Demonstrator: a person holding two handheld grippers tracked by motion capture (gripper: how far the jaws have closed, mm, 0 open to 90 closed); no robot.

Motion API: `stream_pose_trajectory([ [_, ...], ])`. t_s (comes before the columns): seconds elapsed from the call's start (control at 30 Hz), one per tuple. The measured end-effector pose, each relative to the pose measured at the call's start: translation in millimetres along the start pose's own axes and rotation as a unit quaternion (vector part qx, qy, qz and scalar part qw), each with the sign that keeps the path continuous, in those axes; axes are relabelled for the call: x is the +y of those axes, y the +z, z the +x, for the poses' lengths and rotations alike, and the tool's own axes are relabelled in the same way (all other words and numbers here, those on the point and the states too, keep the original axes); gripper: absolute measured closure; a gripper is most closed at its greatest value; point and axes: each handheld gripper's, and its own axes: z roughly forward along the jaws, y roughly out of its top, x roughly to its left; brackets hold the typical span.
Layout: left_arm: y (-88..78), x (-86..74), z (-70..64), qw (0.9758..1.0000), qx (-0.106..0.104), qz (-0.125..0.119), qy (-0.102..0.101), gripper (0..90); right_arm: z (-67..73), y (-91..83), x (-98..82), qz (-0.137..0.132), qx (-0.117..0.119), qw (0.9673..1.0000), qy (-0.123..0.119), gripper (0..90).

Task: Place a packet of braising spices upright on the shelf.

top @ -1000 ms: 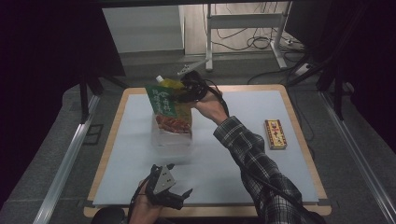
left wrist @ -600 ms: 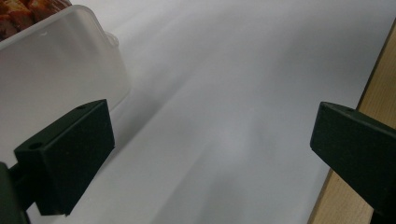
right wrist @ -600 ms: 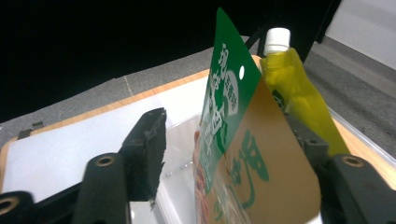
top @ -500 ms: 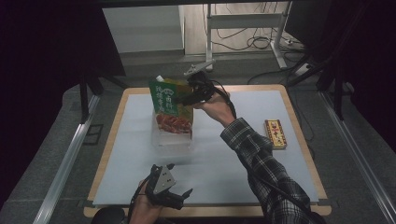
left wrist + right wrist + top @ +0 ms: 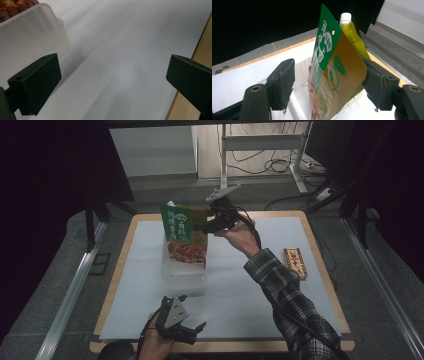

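Though our right gripper (image 5: pixel 327 82) stands released around the upright pouch (image 5: pixel 334 75), we judge it light, floppy, slippery; best pinched at its top. Our left gripper (image 5: pixel 112 85) idles unclenched near the tub (image 5: pixel 27 42).

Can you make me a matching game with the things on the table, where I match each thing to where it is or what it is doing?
Things:
1. green pouch
2. clear plastic tub
3. small yellow box
4. left gripper

Places or states:
A. lying by itself on the right side of the table
B. open, resting near the front edge of the table
C. standing up between the right gripper's open jaws
D. sitting under the pouch, holding its bottom end

Pairs: 1-C, 2-D, 3-A, 4-B
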Motion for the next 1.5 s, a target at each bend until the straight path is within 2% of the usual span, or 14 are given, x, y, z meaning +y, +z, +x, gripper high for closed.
stream_pose_trajectory([
  [0.27, 0.2, 0.0, -0.4, 1.0, 0.0, 0.0, 0.0, 0.0, -0.5, -8.8, -6.0, -0.005, -0.002, 1.0, 0.001, 26.8],
  [0.3, -0.2, 0.1, 0.3, 1.0, 0.001, 0.004, 0.005, 0.0, -0.5, -9.9, -6.7, -0.005, -0.002, 1.0, 0.001, 26.3],
  [0.37, 0.4, 0.0, -0.5, 1.0, 0.0, 0.0, 0.0, 0.0, -0.6, -11.8, -8.0, -0.006, -0.003, 1.0, 0.002, 25.7],
  [0.93, 0.9, 0.3, -0.5, 1.0, -0.001, 0.006, -0.001, 0.0, 0.5, -30.5, -22.3, -0.011, -0.001, 0.9999, 0.005, 19.5],
  [1.5, 1.1, 0.4, -0.1, 0.9999, -0.002, 0.012, 0.002, 0.0, 1.4, -48.3, -41.1, -0.001, -0.005, 0.9999, 0.011, 16.3],
])
